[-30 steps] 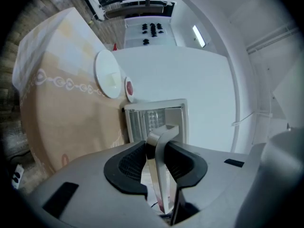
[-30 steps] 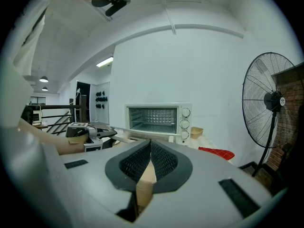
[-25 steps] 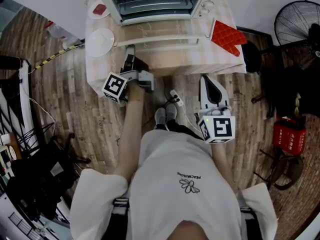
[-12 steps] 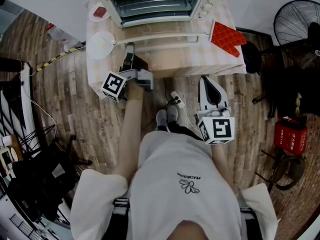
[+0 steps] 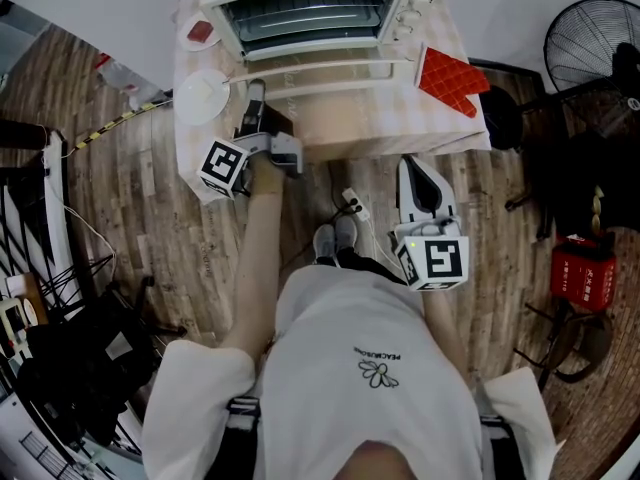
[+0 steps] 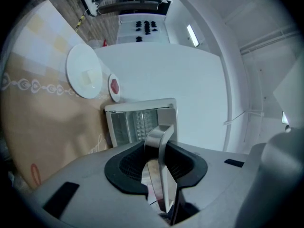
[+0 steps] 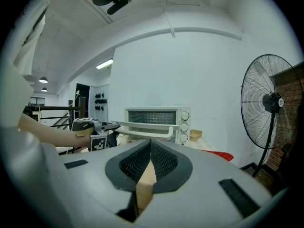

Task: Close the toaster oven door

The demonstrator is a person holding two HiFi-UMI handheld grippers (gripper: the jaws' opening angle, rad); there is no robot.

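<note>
- A white toaster oven (image 5: 310, 13) sits at the far edge of a desk (image 5: 400, 118) covered in a beige patterned cloth, seen from above by a standing person.
- Its glass door (image 7: 142, 126) is partly open, hinged at the bottom, with its top edge leaning out toward the person.
- The left tongs (image 5: 255, 93) reach over the desk edge to the left end of the door – they are clenched on the silver metal handle (image 6: 159, 141), whose bracket fills the gap between the black pads.
- The right tongs (image 7: 150, 148) hang low in front of the desk, well apart from the oven – pads pressed together, nothing between them.
- A round white plate (image 5: 202, 96) lies on the cloth just left of the left tongs.
- A smaller white dish holding something red (image 5: 202, 33) lies beyond it, beside the oven.
- A red quilted oven mitt (image 5: 452, 76) lies on the desk to the right of the door.
- A black standing fan (image 5: 590, 48) stands on the wooden plank floor (image 5: 140, 208) further right.
</note>
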